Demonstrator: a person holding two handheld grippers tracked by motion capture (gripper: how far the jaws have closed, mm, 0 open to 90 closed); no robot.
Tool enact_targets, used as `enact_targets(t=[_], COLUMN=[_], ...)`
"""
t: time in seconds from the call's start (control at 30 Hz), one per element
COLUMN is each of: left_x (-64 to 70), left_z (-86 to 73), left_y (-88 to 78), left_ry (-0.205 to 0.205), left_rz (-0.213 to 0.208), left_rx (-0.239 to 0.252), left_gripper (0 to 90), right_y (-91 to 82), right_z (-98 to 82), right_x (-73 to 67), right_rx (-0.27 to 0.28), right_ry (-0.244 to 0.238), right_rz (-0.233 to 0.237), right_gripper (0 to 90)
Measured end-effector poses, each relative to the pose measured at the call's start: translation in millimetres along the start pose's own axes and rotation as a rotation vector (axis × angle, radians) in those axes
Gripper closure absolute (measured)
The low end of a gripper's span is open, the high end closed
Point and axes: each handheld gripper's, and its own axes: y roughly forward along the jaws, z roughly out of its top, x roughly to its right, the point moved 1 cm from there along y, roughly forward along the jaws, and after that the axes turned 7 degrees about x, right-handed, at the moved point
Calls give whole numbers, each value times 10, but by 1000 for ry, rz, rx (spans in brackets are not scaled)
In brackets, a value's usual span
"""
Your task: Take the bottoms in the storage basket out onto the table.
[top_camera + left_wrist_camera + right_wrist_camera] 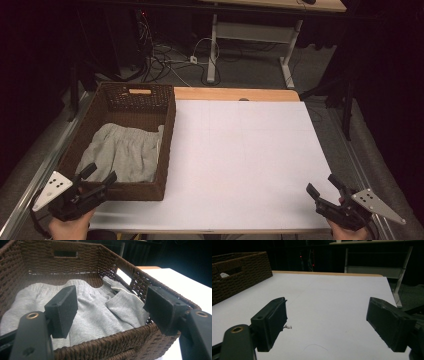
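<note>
Dark room beyond, floor strewn with cables at upper centre of the high view, legs of another desk cut off by the top edge. White table surface across centre and right, wooden edge visible only along the far side. Brown wicker basket at left of the high view, near wall partly covered by the left gripper, lower left corner lost in shadow. Grey garment crumpled inside the basket, upper part toward the handle cutout; what kind of garment, hard to say from the folds, though a ribbed band and a pale seam edge visible in the left gripper view. Left gripper at lower left, hovering over the basket's near rim, jaws apart with nothing between them, not touching cloth or wicker. Right gripper at lower right of the high view, over bare table near the front edge, jaws apart and empty, well apart from the basket. Hands cut off by the bottom edge. Small pale speck on the table beside one jaw in the right gripper view, too small to identify. Basket again at upper left there, cropped by the frame.
</note>
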Motion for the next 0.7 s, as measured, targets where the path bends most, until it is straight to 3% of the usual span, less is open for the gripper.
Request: enact_targets(t=[0.7], left_x=[51], left_z=[61], left_y=[27], left_ry=[3], left_rz=[-40], left_rx=[6], left_gripper=[259], right_y=[-9], right_z=[-11], right_x=[9], right_rx=[-15], right_ry=[3], right_rz=[-3], right_gripper=[173])
